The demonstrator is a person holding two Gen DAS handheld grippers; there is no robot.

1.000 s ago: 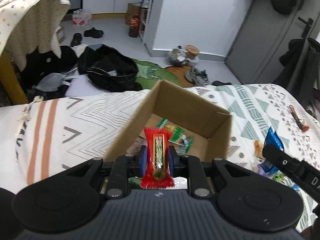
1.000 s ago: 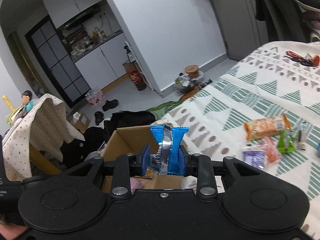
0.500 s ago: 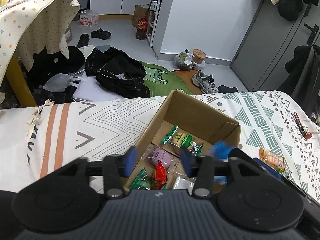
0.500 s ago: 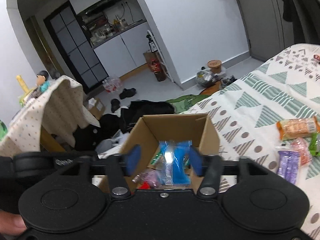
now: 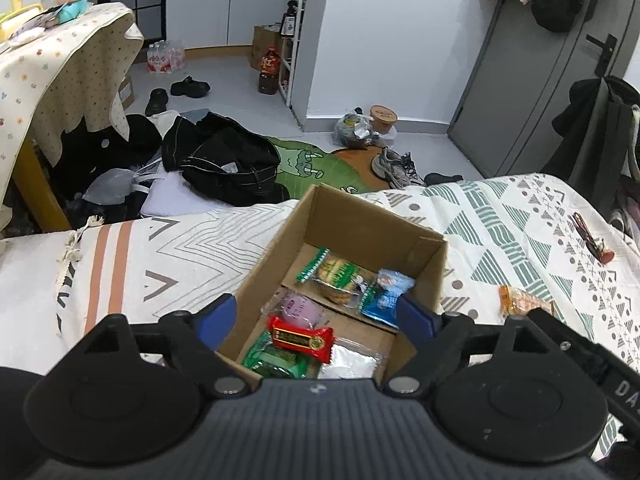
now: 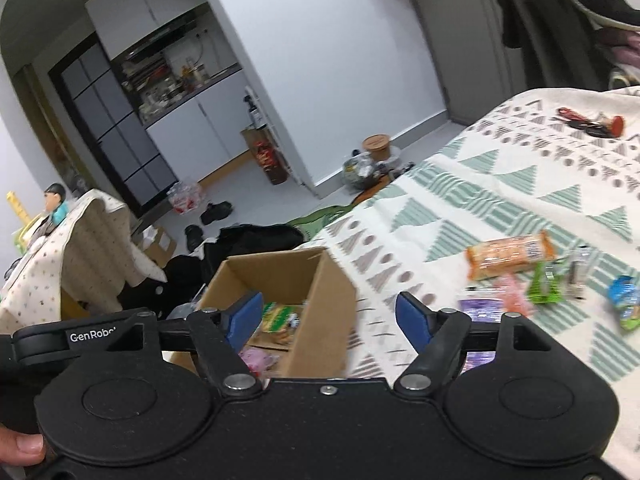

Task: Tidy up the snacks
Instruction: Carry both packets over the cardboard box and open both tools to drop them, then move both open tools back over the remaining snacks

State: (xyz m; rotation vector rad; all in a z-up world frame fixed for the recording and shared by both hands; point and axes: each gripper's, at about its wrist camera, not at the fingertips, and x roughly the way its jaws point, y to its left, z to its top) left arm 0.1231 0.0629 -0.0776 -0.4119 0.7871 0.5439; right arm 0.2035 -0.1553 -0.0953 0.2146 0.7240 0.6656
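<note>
Left wrist view: left gripper (image 5: 318, 316) spread wide and empty over the open brown cardboard box (image 5: 428, 268). Red foil-wrapped snack bar (image 5: 302, 338), pinched between these fingers a second ago, now lying flat among the packets at about 6 o'clock inside the box. Blue crinkled snack packet (image 5: 386, 294), a second ago clamped in the other claw, now resting against the box wall at 3 o'clock. Right wrist view: right gripper (image 6: 330, 318) equally wide apart, holding nothing, angled past the box toward the patterned bedspread (image 6: 500, 184). Orange biscuit packet (image 6: 510, 254), purple packet (image 6: 480, 308) and green sachets (image 6: 546, 284) unsorted at 2 to 3 o'clock of the box. Two drops apparently complete; probably next, back to the loose pile for another pair.
</note>
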